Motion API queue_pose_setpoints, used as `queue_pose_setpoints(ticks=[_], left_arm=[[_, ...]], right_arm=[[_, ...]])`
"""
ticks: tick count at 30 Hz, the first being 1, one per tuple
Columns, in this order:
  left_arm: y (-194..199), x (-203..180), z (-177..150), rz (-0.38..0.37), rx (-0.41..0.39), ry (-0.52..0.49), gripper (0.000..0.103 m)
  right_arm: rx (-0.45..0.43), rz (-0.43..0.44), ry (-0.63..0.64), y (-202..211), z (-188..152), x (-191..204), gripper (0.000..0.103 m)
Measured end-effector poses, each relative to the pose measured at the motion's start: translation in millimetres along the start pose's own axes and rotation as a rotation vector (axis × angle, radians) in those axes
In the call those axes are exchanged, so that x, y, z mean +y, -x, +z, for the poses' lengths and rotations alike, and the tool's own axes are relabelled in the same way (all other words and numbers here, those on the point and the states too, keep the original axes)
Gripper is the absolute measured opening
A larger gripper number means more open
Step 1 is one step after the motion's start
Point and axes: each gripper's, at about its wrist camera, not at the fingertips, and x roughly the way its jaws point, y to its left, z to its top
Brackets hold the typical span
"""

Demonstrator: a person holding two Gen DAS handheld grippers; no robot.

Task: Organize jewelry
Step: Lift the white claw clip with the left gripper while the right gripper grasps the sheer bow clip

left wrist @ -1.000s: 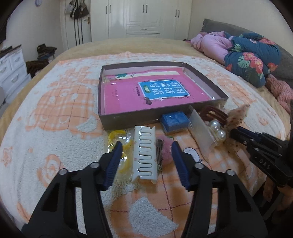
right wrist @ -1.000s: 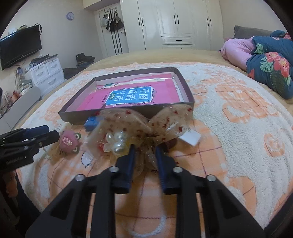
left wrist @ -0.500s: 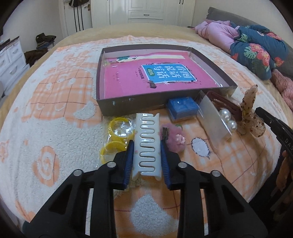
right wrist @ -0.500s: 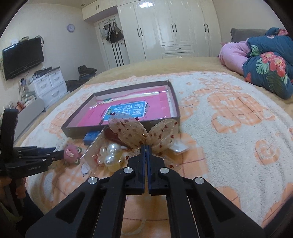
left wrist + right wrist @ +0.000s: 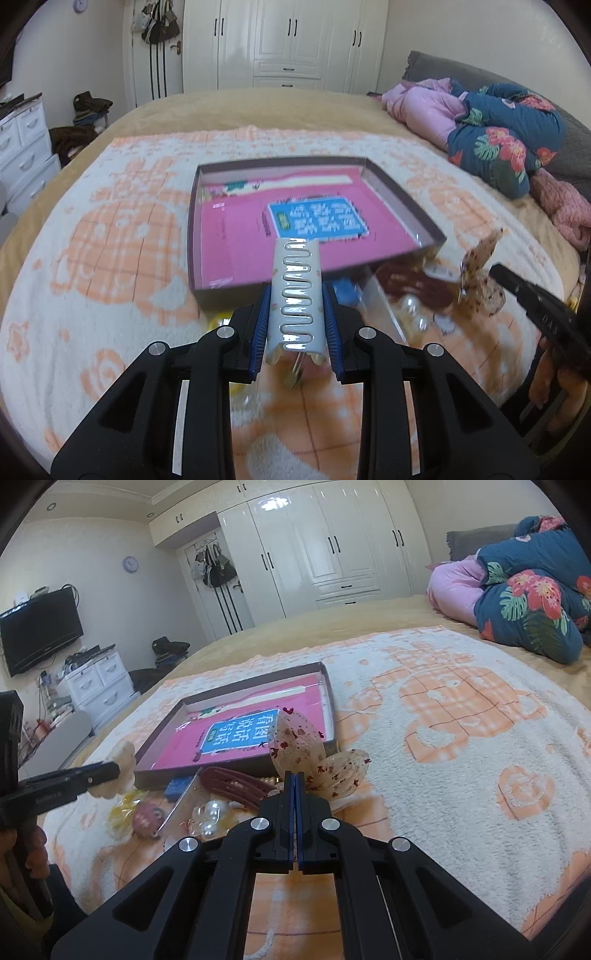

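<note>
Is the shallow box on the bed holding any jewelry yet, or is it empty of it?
Empty of jewelry: the shallow box shows only its pink printed bottom, no pieces inside.

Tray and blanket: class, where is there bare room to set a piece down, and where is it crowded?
Free: the tray floor, bare pink and blue print, and the blanket right of it. Crowded: the strip before the tray's near wall, with pearls, a blue box and a dark red clip.

Box (image 5: 207, 288) lies on blanket (image 5: 110, 258), pearls (image 5: 210, 812) before it.
</note>
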Motion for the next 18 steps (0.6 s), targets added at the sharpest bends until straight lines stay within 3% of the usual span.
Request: queue_pose_setpoints(ticks=[18], left_arm=[[-32,16,31,-0.022,-0.027,0.051,0.02]], right_arm=[[-0.039,0.03,0.008,-12,28,9,0.001]])
